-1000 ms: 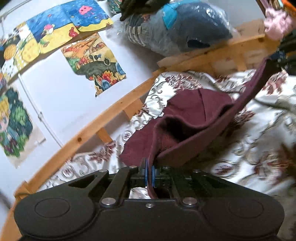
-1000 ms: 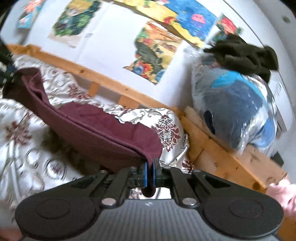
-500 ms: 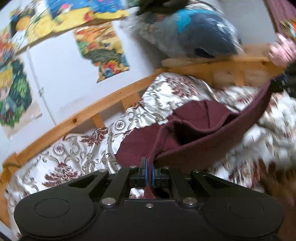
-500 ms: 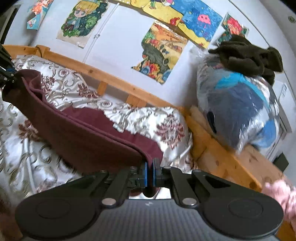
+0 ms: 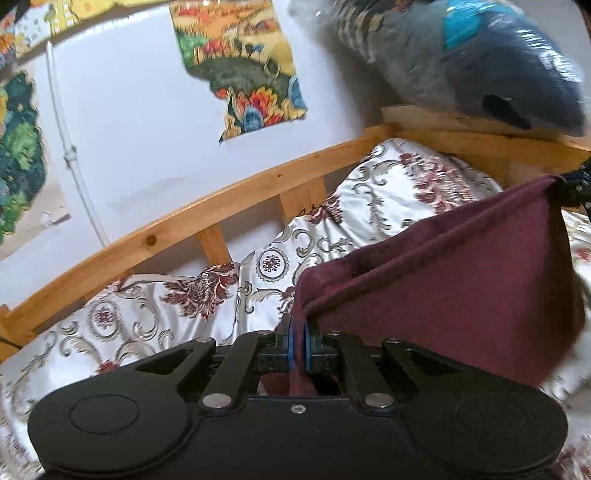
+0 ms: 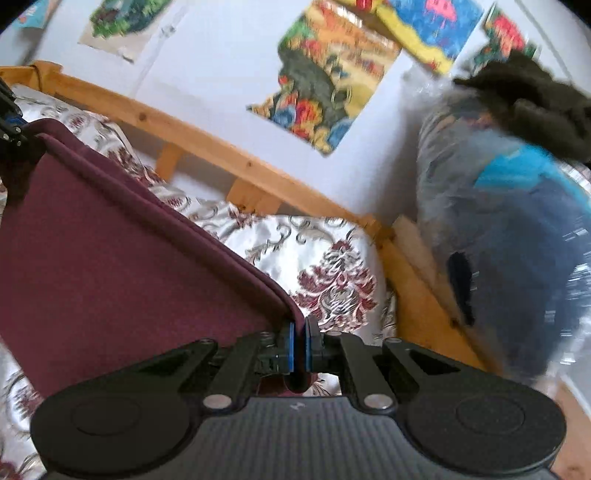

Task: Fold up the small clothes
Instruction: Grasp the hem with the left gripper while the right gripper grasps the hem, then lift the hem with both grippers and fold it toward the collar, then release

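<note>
Fingers [image 5: 291,334] of the left gripper and fingers [image 6: 308,332] of the right gripper each pinch a corner of the maroon cloth [image 5: 461,280], stretched taut left-to-right between them above the bed [image 5: 155,314].

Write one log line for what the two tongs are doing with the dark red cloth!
left tongs: shut on maroon cloth | right tongs: shut on maroon cloth | cloth: stretched between them above patterned bedspread

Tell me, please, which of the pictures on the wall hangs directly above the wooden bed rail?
The torn landscape picture with the dark hill and bright flowers; the green one hangs further left, the yellow one higher.
</note>
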`<state>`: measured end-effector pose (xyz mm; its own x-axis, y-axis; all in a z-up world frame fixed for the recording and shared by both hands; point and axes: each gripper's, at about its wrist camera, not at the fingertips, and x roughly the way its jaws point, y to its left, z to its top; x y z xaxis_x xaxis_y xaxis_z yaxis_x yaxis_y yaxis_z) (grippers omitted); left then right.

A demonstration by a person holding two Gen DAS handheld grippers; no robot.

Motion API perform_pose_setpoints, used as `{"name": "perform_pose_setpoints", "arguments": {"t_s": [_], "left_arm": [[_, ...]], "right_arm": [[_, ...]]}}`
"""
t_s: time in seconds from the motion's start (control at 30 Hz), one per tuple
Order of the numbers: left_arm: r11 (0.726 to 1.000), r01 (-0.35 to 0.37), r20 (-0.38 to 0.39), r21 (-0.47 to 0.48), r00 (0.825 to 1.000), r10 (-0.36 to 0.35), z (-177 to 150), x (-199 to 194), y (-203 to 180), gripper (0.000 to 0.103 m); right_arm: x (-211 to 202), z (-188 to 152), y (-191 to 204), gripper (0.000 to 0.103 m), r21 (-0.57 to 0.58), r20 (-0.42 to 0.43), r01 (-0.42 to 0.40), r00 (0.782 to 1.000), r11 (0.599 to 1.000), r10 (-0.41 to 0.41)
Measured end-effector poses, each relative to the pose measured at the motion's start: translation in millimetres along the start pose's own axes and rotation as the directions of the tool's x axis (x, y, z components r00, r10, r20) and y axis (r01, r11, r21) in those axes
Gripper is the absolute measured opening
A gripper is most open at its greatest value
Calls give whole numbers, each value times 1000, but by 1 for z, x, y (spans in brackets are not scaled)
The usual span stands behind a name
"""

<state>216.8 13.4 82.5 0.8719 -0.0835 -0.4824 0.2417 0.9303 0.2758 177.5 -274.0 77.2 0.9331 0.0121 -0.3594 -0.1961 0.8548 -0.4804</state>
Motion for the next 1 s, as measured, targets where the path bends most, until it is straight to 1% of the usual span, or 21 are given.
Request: {"name": "perform_pose_setpoints", "arguments": {"t_s": [0.13, 0.27, 0.43, 0.6, 0.67, 0.73, 0.77, 0.87, 0.9, 0.93, 0.97, 1.0], "left_arm": [[1000, -7, -12, -20, 1000, 7, 2, 52, 3, 6], [999, 0, -32, -48, 999, -1, -11, 98, 3, 6], [997, 11, -64, -80, 998, -16, -29, 138, 8, 7], [991, 30, -80, -131, 996, -40, -32, 168, 15, 8], [987, 29, -98, -156, 994, -45, -35, 175, 18, 14], [985, 21, -109, -173, 993, -40, -38, 177, 19, 25], [984, 17, -114, -179, 993, -38, -39, 178, 20, 27], [970, 33, -130, -239, 989, -66, -41, 178, 28, 41], [962, 41, -132, -269, 988, -79, -42, 177, 31, 47], [952, 53, -130, -300, 987, -96, -41, 176, 35, 54], [943, 63, -126, -328, 986, -110, -41, 175, 39, 58], [934, 68, -120, -350, 986, -116, -40, 172, 42, 68]], "right_arm": [[51, 1, 0, 7, 9, -56, -16, 998, 1000, 16], [94, -5, 7, 7, -5, -99, -23, 995, 1000, 23], [128, -11, 18, 7, -38, -133, -31, 991, 999, 26], [159, -13, 23, 7, -64, -174, -27, 985, 998, 15], [170, -13, 25, 8, -64, -188, -26, 982, 998, 13], [177, -14, 29, 8, -69, -197, -24, 980, 997, 10], [181, -16, 32, 8, -72, -204, -24, 979, 997, 9], [186, -20, 34, 9, -60, -216, -33, 976, 998, 19], [185, -20, 32, 12, -39, -206, -41, 978, 998, 32], [183, -20, 28, 24, 1, -195, -62, 979, 998, 61], [181, -20, 24, 47, 39, -183, -80, 979, 996, 86], [177, -20, 19, 57, 76, -166, -93, 981, 993, 105]]}}
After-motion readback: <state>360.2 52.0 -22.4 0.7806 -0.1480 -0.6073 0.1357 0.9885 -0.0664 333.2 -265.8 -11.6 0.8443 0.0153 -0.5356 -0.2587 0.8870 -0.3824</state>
